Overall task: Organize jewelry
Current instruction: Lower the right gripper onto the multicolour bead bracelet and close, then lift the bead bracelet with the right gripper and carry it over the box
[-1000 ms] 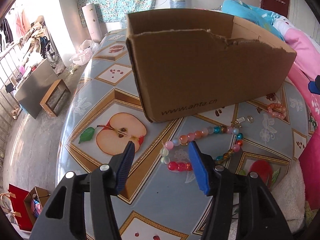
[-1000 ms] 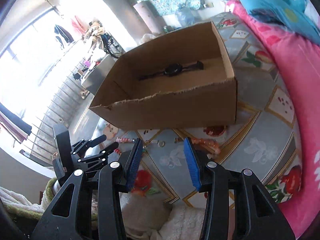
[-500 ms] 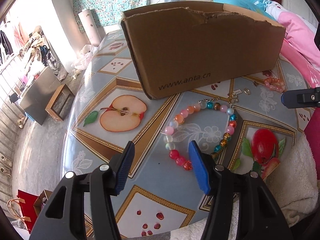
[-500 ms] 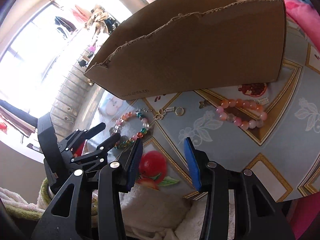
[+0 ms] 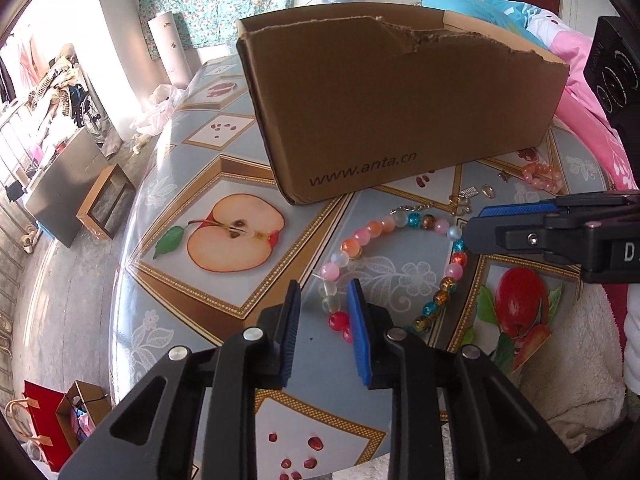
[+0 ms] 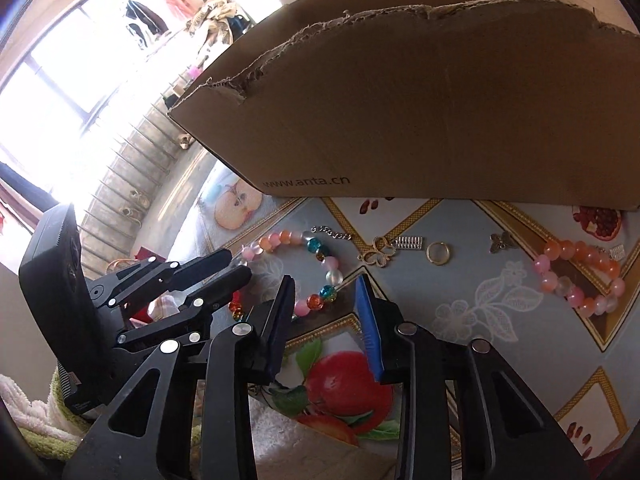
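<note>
Bright daylight, pouring in from the window (image 6: 68, 76) at upper left and blown out to white there. Strong fisheye bending with dark vignette at every corner. Soft sheen on the tablecloth (image 5: 168, 216); shaded near wall of the cardboard box (image 6: 440, 120). Sharp focus throughout.

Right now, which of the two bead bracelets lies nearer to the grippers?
The multicolored bracelet, with blue, amber and red beads among the pink. Both grippers are at its ring. The pink-orange bracelet lies apart, near the box.
</note>
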A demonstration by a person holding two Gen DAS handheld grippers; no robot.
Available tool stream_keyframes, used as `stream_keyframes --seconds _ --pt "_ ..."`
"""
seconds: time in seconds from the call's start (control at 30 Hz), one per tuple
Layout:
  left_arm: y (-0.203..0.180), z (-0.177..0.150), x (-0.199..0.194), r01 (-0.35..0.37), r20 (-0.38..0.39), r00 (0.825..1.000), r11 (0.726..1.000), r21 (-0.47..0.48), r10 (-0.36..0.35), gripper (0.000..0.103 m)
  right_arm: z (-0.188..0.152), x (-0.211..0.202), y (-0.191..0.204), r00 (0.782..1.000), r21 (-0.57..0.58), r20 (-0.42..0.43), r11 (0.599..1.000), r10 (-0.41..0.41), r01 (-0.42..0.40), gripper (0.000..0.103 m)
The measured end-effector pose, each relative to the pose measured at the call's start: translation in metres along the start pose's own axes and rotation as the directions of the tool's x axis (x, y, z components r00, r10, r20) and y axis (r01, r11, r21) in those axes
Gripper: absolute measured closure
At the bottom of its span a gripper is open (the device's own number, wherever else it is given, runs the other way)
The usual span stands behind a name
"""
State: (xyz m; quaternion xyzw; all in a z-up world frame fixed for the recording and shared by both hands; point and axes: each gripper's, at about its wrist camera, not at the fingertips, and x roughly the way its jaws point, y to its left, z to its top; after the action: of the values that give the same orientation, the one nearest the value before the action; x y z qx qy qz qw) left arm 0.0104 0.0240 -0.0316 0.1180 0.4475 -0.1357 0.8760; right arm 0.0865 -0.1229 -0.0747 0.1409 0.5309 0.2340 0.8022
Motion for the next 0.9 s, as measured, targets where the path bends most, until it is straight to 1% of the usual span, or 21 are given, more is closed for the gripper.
stream_keyframes --seconds 0.07,0.13,0.17,0.23,0.3,0.37,0.4,0.5,0.73,0.9 --pt "-0.001 0.000 0.001 0.012 -0.001 1.000 1.000 -0.005 -0.012 0.085 0.003 0.004 0.004 1.000 -0.027 -0.001 0.999 -0.026 0.026 0.074" --pt "-0.003 0.001 0.001 0.013 0.001 1.000 1.000 0.000 -0.013 0.085 0.005 0.008 0.008 0.998 -0.053 -0.005 0.997 -0.057 0.056 0.077" --pt "-0.003 0.002 0.002 0.013 0.000 1.000 1.000 0.002 -0.013 0.085 0.006 0.011 0.010 0.997 -0.066 -0.008 0.995 -0.073 0.073 0.079" --pt "-0.003 0.003 0.003 0.019 -0.002 1.000 1.000 -0.002 -0.019 0.086 0.008 0.015 0.015 0.996 -0.084 -0.008 0.993 -0.090 0.089 0.081" --pt "-0.001 0.005 0.005 0.024 -0.003 1.000 1.000 -0.012 -0.024 0.087 0.010 0.019 0.019 0.994 -0.100 -0.008 0.989 -0.110 0.109 0.090" --pt "-0.001 0.007 0.006 0.027 -0.001 1.000 0.999 -0.019 -0.027 0.090 0.012 0.022 0.024 0.991 -0.114 -0.005 0.985 -0.130 0.129 0.093" --pt "-0.001 0.007 0.006 0.023 0.002 1.000 0.999 -0.022 -0.023 0.093 0.013 0.022 0.024 0.992 -0.115 -0.005 0.985 -0.129 0.128 0.095" --pt "0.000 0.009 0.005 0.013 0.019 1.000 1.000 -0.024 -0.012 0.094 0.012 0.019 0.020 0.994 -0.094 -0.004 0.990 -0.107 0.106 0.096" --pt "0.001 0.015 -0.014 0.038 0.097 0.995 0.999 -0.036 -0.034 0.094 0.011 -0.005 0.005 0.998 -0.056 0.034 0.996 -0.061 0.062 0.096" --pt "0.001 0.016 -0.024 0.050 0.116 0.992 0.998 -0.038 -0.045 0.094 0.011 -0.015 0.002 0.998 -0.048 0.046 0.998 -0.049 0.051 0.096"
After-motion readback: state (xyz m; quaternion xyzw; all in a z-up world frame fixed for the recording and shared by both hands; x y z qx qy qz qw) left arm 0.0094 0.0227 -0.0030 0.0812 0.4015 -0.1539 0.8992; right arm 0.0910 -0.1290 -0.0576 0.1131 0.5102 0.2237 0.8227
